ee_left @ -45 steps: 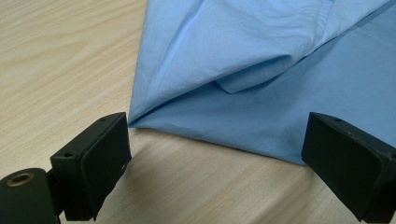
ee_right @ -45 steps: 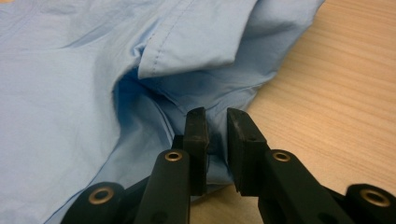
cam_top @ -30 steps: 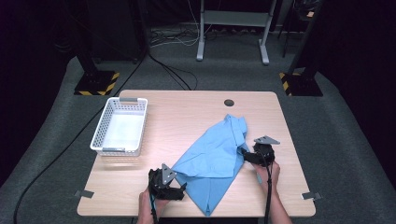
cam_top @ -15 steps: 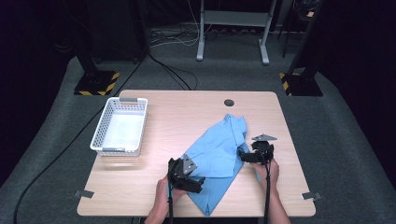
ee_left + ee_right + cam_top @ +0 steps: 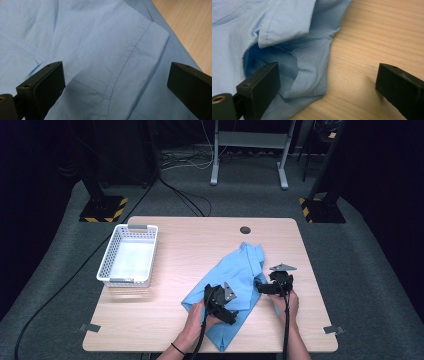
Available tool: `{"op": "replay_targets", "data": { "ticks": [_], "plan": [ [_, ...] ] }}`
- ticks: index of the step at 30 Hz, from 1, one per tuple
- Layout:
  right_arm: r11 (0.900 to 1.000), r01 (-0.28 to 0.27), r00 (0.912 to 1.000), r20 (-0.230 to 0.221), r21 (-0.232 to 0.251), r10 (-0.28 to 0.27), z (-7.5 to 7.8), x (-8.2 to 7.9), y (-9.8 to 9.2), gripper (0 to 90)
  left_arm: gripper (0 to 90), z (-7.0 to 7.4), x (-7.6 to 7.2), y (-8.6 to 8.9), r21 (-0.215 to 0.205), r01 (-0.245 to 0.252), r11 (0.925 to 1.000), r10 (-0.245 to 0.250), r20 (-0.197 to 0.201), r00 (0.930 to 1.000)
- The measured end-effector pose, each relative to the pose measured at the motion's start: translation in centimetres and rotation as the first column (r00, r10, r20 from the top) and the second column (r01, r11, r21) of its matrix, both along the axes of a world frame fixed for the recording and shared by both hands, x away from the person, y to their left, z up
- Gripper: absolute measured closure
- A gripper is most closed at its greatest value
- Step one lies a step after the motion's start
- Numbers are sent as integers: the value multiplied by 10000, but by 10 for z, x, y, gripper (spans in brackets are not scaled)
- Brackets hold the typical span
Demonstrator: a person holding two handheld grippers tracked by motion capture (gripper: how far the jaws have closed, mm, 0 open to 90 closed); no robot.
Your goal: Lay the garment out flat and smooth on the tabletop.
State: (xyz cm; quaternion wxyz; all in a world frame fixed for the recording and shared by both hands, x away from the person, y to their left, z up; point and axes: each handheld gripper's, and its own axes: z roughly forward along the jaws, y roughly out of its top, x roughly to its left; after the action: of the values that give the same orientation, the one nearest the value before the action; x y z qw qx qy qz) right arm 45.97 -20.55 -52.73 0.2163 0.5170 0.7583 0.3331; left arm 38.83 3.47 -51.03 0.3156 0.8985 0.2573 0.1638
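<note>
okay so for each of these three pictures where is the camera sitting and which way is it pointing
High view: above the person's side, facing forward and down on the table; forearms, left gripper, right gripper.
Left gripper view: on the left gripper, looking along its open jaws at the blue shirt.
Right gripper view: along its open jaws at the shirt's edge and table.
All share the shirt.

A blue shirt (image 5: 235, 285) lay crumpled on the wooden table (image 5: 190, 245), with the left gripper (image 5: 222, 304) over its lower part, the right gripper (image 5: 260, 286) at its right edge, and a white basket (image 5: 127, 256) well apart at the left.
</note>
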Motion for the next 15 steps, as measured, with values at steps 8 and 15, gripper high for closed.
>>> {"op": "replay_targets", "data": {
  "ticks": [8,15],
  "plan": [
    [10000,0,10000,3,-2,0,0,0,0,49,50,-3,4,-11,228,411,9989,-408,-124,9991],
    [10000,5,10000,4,-2,-5,0,0,0,49,337,1,2,-16,193,972,9951,-973,20,9953]
  ]
}}
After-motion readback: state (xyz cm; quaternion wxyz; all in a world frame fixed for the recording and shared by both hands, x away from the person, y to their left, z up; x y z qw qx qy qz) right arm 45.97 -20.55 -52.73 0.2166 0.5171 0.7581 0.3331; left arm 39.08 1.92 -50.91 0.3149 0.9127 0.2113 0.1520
